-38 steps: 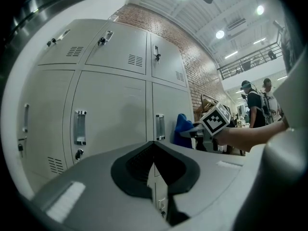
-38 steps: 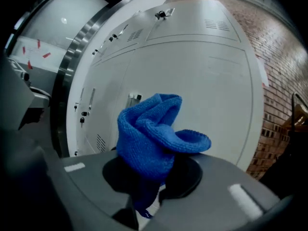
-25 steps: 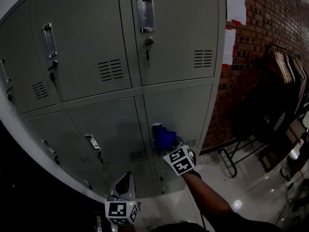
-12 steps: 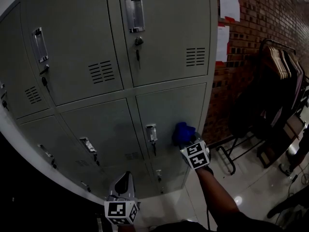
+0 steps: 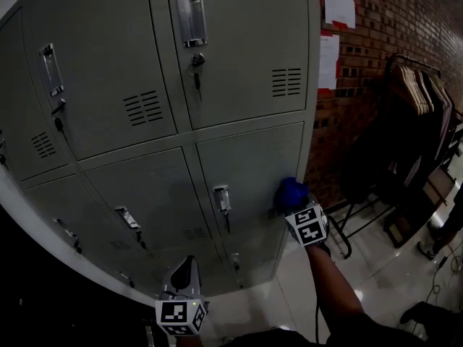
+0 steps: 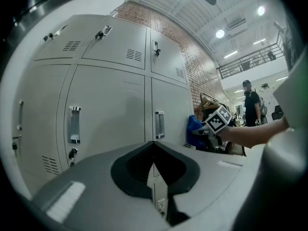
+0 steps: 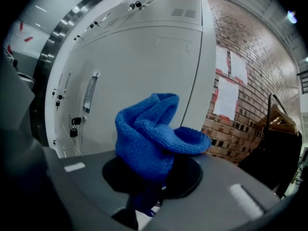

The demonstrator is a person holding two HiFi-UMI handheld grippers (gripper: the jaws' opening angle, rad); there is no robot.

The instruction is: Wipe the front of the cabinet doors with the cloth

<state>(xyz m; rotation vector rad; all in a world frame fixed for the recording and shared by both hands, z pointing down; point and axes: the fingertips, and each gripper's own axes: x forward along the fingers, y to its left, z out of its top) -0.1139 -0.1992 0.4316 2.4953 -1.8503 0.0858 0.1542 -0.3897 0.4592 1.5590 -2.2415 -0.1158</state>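
bunched blue knit cloth [image 7: 154,134] tight in right hand-held gripper [image 7: 153,189]; left hand-held gripper [image 6: 154,166] closed

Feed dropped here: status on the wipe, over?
Right tool shut on blue knitted cloth, at right edge of lower grey metal cabinet door. Left tool shut, empty, low. Nothing blocking.

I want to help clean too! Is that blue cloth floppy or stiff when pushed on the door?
Probably floppy: the blue cloth slumps in soft folds over the shut jaws of the right gripper. Its knitted look suggests light and grippy, not slippery. Pushed against the cabinet door, it should squash flat.
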